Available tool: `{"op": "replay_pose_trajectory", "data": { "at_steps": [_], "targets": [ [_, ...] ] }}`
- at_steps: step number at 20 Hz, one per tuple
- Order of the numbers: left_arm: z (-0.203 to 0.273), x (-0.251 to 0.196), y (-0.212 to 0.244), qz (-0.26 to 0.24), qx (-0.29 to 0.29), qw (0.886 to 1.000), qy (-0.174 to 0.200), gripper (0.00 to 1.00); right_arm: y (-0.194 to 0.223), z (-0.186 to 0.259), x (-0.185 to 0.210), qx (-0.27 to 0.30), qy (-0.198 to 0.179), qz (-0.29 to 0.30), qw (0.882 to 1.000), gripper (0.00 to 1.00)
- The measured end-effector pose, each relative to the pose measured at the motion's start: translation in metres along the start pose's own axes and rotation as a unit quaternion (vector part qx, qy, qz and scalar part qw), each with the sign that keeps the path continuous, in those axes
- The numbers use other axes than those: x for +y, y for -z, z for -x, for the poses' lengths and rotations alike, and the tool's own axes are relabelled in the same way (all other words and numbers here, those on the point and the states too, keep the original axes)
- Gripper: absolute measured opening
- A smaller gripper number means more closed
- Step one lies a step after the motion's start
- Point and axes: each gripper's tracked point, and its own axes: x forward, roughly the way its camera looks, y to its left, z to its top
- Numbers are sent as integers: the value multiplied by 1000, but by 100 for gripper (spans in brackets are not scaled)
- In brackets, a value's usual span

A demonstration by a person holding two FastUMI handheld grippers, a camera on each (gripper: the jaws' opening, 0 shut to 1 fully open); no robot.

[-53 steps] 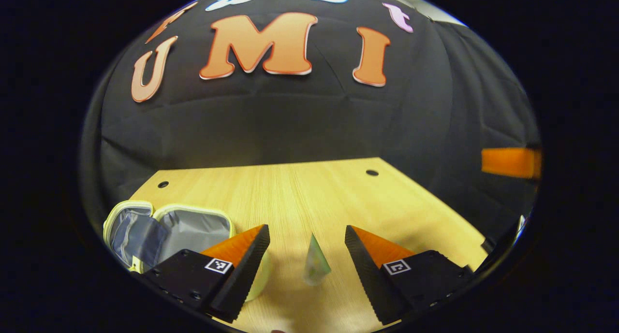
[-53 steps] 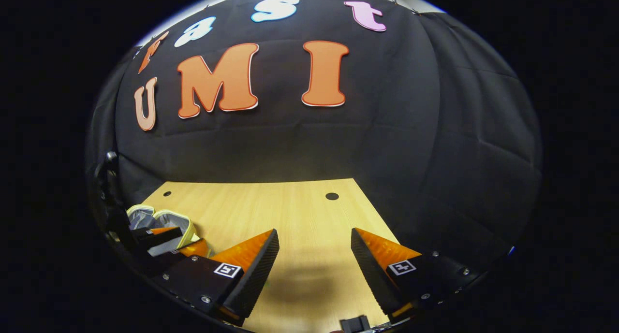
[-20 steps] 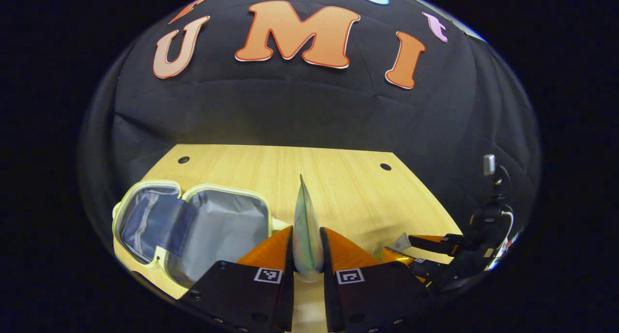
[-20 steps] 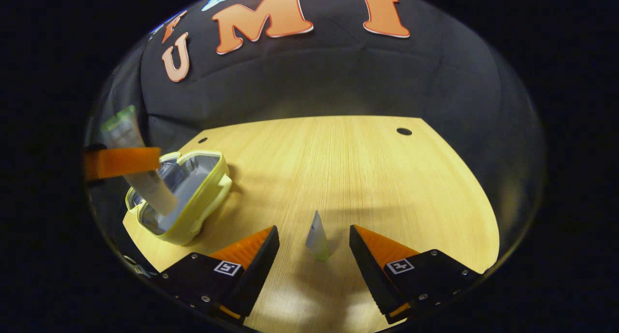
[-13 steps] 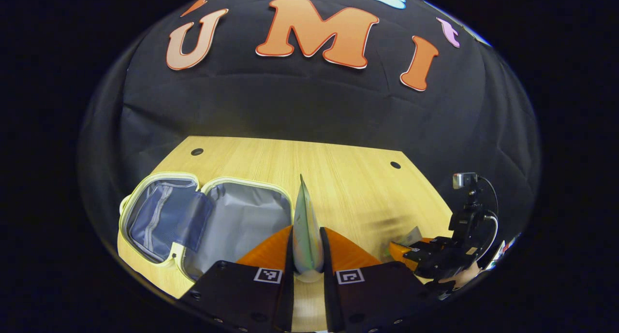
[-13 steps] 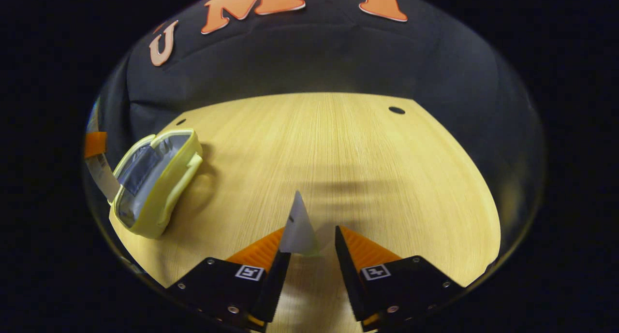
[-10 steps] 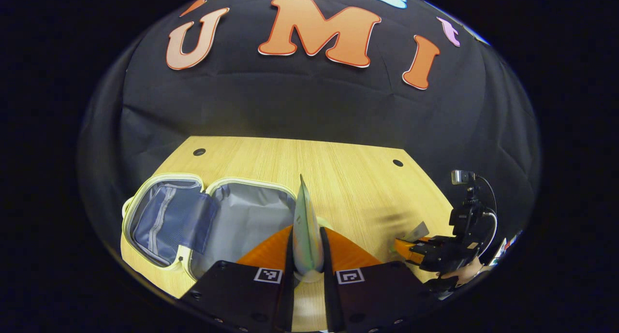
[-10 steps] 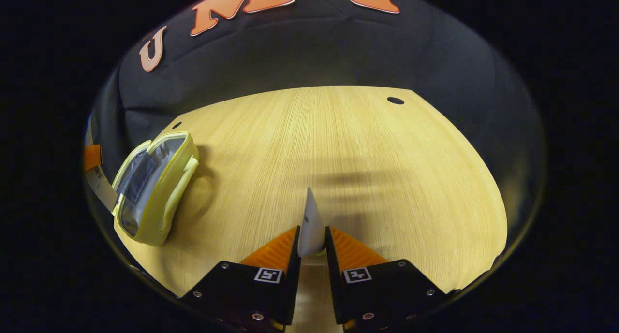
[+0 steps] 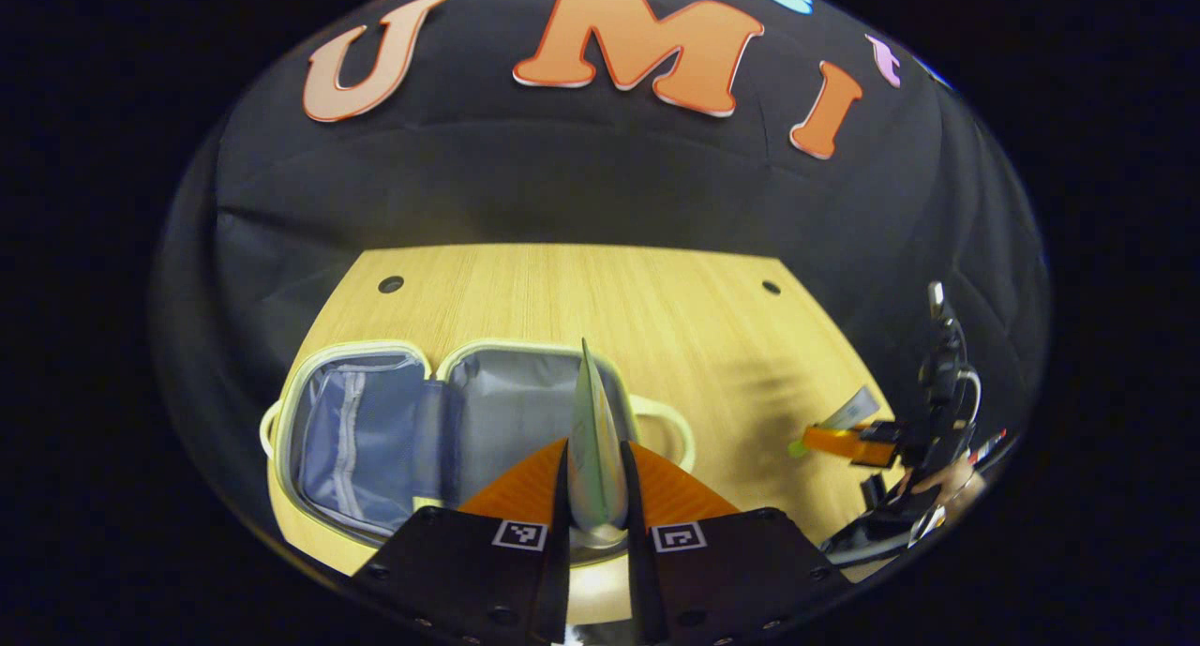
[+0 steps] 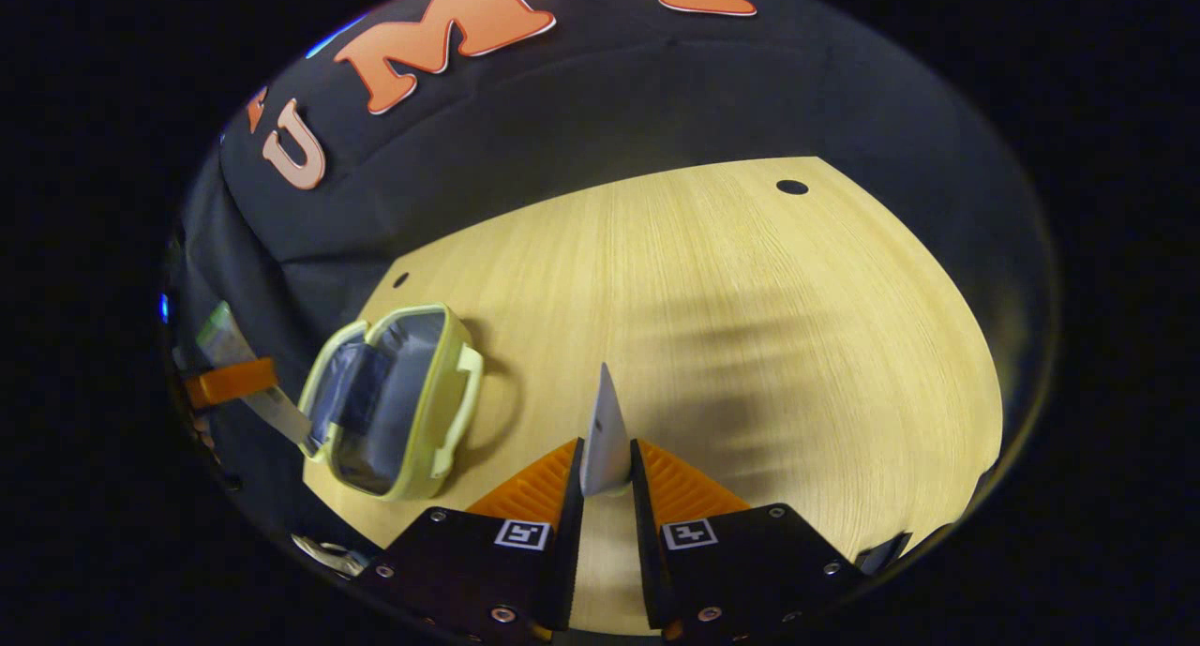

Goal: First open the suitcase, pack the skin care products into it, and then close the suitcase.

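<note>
Tubes of skin care product are clamped in both grippers. In the left gripper view, the left gripper (image 9: 595, 496) is closed on a pale green tube (image 9: 593, 440), which is held upright between both fingers with its flat crimped end pointing up. Directly ahead of and below that gripper, the yellow-edged suitcase (image 9: 375, 421) lies open on the wooden worktop (image 9: 600, 290), its grey lining and a bluish inner pocket being exposed; a carry handle sticks out just right of the held tube. Far off to the right of this gripper, the right gripper (image 9: 844, 440) is seen above the worktop's edge with a whitish tube pinched in it.

In the right gripper view, the right gripper (image 10: 605, 482) is closed on a whitish tube (image 10: 605, 435), gripped on both sides and standing upright over bare worktop (image 10: 750, 299). The open suitcase (image 10: 403, 402) is seen well to the left of this gripper, and beyond it, at the far left, the left gripper (image 10: 230, 382) is visible with its tube held over the case's far side.
</note>
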Motion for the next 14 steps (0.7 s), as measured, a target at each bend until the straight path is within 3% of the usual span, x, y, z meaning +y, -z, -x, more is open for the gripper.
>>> {"op": "replay_pose_trajectory", "data": {
  "at_steps": [3, 9, 11, 14],
  "targets": [
    [-12, 23, 21, -16, 91, 996, 11, 26, -9, 11, 24, -5, -31, -23, 999, 30],
    [-63, 58, 58, -48, 248, 967, 11, 26, -1, 19, 46, -8, -21, -34, 999, 30],
    [-80, 70, 72, -58, 273, 960, -6, 27, 2, 22, 46, -12, -10, -36, 999, 30],
    [-93, 72, 78, -56, 287, 956, -4, 26, 3, 28, 43, -21, 7, -47, 999, 30]
  ]
}}
